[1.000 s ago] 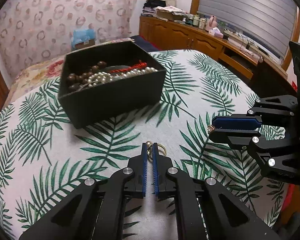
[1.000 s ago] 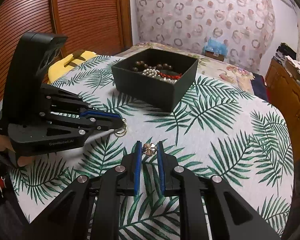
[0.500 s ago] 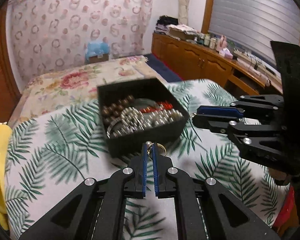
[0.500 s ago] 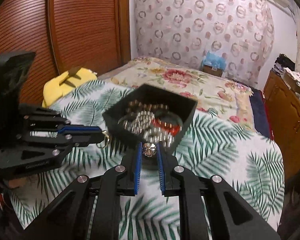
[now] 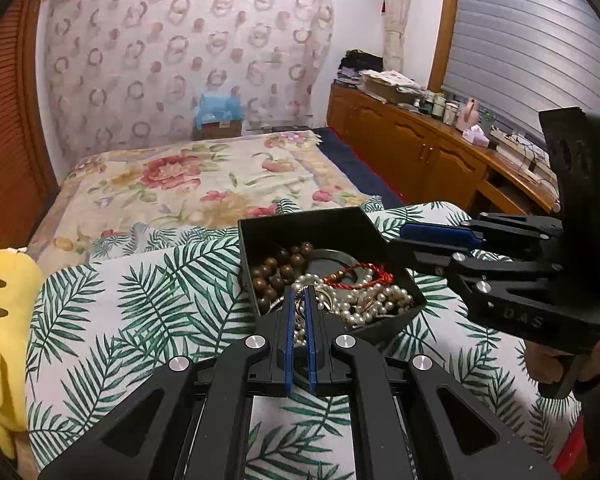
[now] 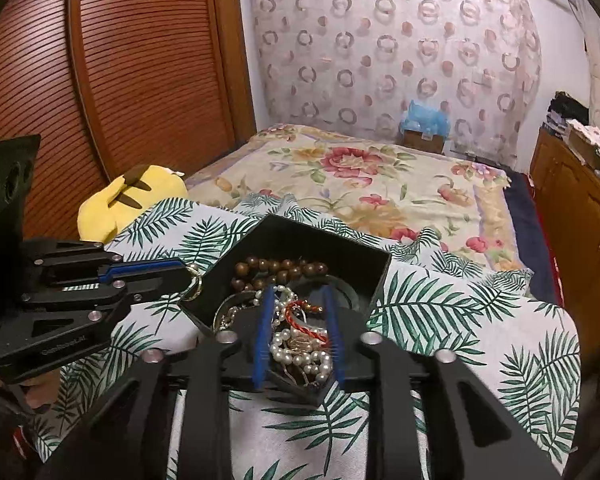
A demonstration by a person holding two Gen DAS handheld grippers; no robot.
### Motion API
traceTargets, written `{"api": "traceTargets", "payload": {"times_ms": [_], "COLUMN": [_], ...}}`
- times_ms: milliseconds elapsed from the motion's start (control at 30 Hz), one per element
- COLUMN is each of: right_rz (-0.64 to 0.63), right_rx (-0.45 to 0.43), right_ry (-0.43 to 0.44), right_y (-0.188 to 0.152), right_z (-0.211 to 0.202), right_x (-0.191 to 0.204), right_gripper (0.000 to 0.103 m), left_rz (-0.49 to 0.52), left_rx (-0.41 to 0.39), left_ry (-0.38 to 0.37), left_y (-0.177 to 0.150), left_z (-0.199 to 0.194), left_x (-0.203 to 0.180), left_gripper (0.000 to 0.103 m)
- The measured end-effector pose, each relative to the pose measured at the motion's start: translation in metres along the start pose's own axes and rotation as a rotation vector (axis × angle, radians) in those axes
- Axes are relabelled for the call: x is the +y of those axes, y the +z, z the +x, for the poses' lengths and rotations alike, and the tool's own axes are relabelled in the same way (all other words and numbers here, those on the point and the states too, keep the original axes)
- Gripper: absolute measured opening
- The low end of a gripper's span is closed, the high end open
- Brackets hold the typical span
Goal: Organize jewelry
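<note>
A black box (image 5: 300,225) (image 6: 324,236) on the leaf-print cloth (image 5: 140,312) holds brown wooden beads (image 6: 280,267), pearls (image 6: 300,354) and a red cord (image 6: 304,326). My left gripper (image 5: 299,291) hangs over the box's near edge, shut on a small gold ring (image 6: 195,280), which dangles from its tip in the right wrist view. My right gripper (image 6: 297,290) hovers over the box; its jaws are opening and nothing is held between them. From the left wrist view, the right gripper (image 5: 405,236) reaches in over the box's right corner.
A yellow plush toy (image 5: 4,320) (image 6: 132,196) lies at the cloth's left edge. Behind the box is a bed with a floral blanket (image 5: 180,184). Wooden cabinets (image 5: 420,152) line the right wall. A hand (image 5: 548,364) grips the right tool.
Both grippers rose and moved forward until they hang over the box. The right jaws parted, and the small flower piece they held is no longer between them.
</note>
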State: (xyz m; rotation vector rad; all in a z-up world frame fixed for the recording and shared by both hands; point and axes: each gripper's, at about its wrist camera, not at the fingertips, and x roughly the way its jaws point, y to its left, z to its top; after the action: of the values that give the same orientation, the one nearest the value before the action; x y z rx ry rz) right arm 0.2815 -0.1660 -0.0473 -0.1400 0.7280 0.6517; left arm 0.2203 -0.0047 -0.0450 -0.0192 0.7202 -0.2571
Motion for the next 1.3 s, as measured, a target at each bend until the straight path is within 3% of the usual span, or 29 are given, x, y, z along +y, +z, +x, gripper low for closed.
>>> {"api": "traceTargets", "payload": {"times_ms": [233, 333, 400, 467, 533, 633, 767, 867, 1033, 1200, 1300], "right_rz": [0.007, 0.002, 0.002, 0.004, 0.008, 0.026, 0.046, 0.061, 0.082, 0.104, 0.115], "right_rx": [-0.009, -0.018, -0.027, -0.037, -0.052, -0.081, -0.127, -0.155, -0.183, -0.219, -0.244], "right_ry": [-0.011, -0.022, -0.028, -0.034, -0.049, -0.052, -0.068, -0.087, -0.121, -0.159, -0.214], "right_y": [-0.008, -0.014, -0.019, -0.025, -0.031, -0.040, -0.054, -0.064, -0.080, -0.092, -0.100], "right_z": [-0.007, -0.016, -0.021, -0.029, -0.039, -0.055, -0.079, -0.095, -0.115, -0.135, -0.146], "right_x": [-0.002, -0.001, 0.000, 0.004, 0.007, 0.010, 0.016, 0.018, 0.024, 0.029, 0.033], "right_gripper": [0.029, 0.029, 0.029, 0.029, 0.029, 0.029, 0.048, 0.050, 0.062, 0.091, 0.101], "left_rz": [-0.013, -0.015, -0.004, 0.004, 0.008, 0.003, -0.004, -0.027, -0.053, -0.059, -0.069], "left_rx": [0.000, 0.001, -0.012, -0.022, -0.034, -0.061, -0.110, -0.128, -0.142, -0.130, -0.132], "left_ry": [0.031, 0.042, 0.060, 0.077, 0.089, 0.107, 0.150, 0.165, 0.181, 0.203, 0.189], "left_y": [0.003, 0.003, 0.002, 0.001, -0.003, -0.010, -0.023, -0.031, -0.050, -0.064, -0.071], "left_z": [0.009, 0.008, 0.003, -0.004, -0.012, -0.029, -0.054, -0.068, -0.092, -0.106, -0.112], "left_x": [-0.001, -0.001, -0.004, -0.008, -0.010, -0.013, -0.017, -0.017, -0.022, -0.030, -0.031], "left_gripper": [0.005, 0.010, 0.019, 0.036, 0.043, 0.075, 0.091, 0.095, 0.095, 0.096, 0.096]}}
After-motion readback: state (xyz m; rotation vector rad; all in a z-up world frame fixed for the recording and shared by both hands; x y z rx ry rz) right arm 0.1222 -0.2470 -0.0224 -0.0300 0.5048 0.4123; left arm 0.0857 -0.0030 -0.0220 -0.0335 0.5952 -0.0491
